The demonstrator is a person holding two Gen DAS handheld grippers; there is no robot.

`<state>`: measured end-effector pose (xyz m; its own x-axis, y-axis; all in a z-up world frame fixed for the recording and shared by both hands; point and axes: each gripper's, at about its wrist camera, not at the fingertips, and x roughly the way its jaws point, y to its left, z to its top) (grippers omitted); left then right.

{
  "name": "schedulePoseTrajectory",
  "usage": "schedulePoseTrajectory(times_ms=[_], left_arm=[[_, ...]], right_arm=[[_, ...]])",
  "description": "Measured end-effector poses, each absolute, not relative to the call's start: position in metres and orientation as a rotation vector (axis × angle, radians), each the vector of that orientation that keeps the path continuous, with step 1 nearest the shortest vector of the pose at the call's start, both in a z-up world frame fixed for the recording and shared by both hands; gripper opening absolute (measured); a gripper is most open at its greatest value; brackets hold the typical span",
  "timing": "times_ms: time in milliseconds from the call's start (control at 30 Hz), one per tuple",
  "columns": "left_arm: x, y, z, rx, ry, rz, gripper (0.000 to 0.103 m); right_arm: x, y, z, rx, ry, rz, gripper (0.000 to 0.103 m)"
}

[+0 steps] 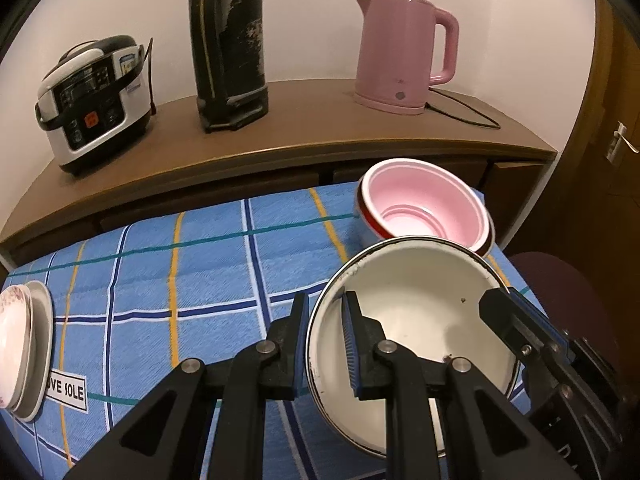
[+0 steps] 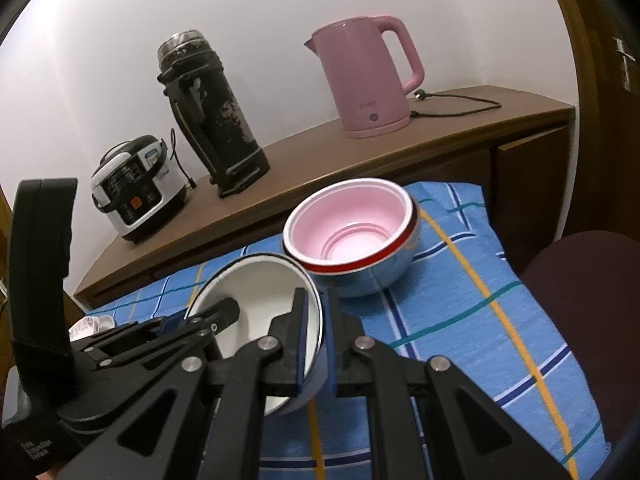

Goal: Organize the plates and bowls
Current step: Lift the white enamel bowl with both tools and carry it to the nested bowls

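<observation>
Blue checked tablecloth [image 1: 180, 264] spread below a wooden sideboard [image 1: 280, 136]. Near its far right corner, pink bowl [image 1: 424, 208] nested in a red-rimmed one. Just in front, white enamel bowl [image 1: 420, 320] raised off the cloth and tilted, pinched at opposite rims. Left gripper [image 1: 326, 344] clamped on the bowl's left wall, one pad inside, one outside. Right gripper [image 2: 316, 340] clamped likewise on the right wall. Stacked plates [image 1: 24, 348] at far left.
</observation>
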<state>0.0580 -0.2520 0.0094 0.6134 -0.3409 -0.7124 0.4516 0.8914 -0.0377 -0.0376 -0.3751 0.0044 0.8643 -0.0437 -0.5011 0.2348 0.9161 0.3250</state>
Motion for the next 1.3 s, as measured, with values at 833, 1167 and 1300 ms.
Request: schedulePoseTrajectory(times_ms=[833, 1167, 1300], left_arm=[[0.068, -0.289, 0.045, 0.137, 0.708, -0.517, 0.019], [0.088, -0.301, 0.056, 0.103, 0.687, -0.522, 0.019], [0.100, -0.308, 0.057, 0.091, 0.693, -0.522, 0.019]], right_arm=[[-0.040, -0.410, 0.036, 0.375, 0.420, -0.216, 0.008], [-0.020, -0.424, 0.048, 0.365, 0.403, -0.229, 0.008], [-0.008, -0.430, 0.047, 0.360, 0.409, -0.242, 0.008]])
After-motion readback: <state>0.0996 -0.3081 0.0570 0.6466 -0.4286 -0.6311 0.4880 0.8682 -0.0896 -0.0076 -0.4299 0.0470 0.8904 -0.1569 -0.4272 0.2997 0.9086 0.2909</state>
